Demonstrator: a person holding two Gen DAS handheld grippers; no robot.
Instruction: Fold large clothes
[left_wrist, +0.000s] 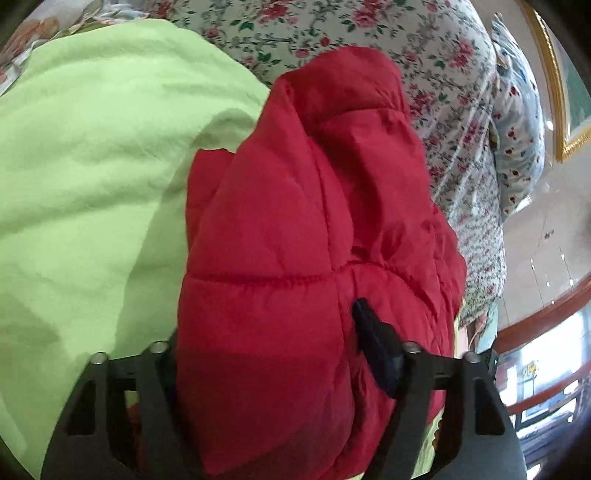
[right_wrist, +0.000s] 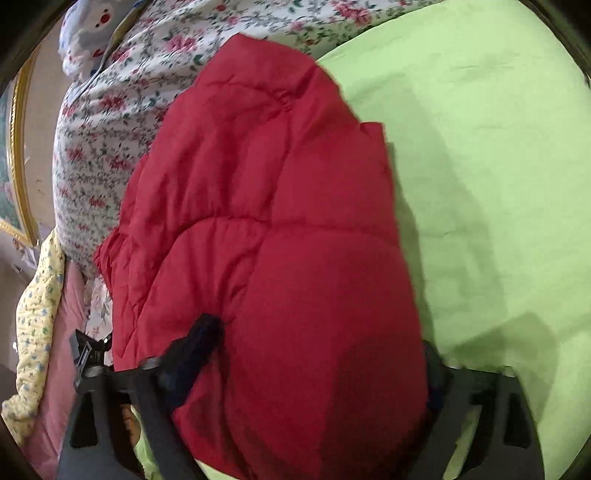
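Lying across a lime-green sheet (left_wrist: 85, 177) on the bed: a red puffer jacket (left_wrist: 295, 229), bunched into a thick quilted bundle, its near end gathered up between both grippers. Beyond it, a rose-print floral quilt (left_wrist: 424, 74) heaped at the far side; in the right wrist view, a yellow flowered cloth (right_wrist: 37, 295) and a pink one (right_wrist: 70, 332) at the bed's edge. No containers anywhere in view.

Left gripper (left_wrist: 266, 354): angled downward toward the bed, clamped on a fat fold of the red jacket, dark right pad (left_wrist: 373, 347) pressed into the fabric, left finger mostly hidden behind the bulge. Right gripper (right_wrist: 317, 354): likewise tilted down, closed on the jacket's padded end, dark left pad (right_wrist: 195, 343) sunk into a crease, opposite finger covered by the red cloth. Jaws of both held wide apart by the bulk of padding between them.
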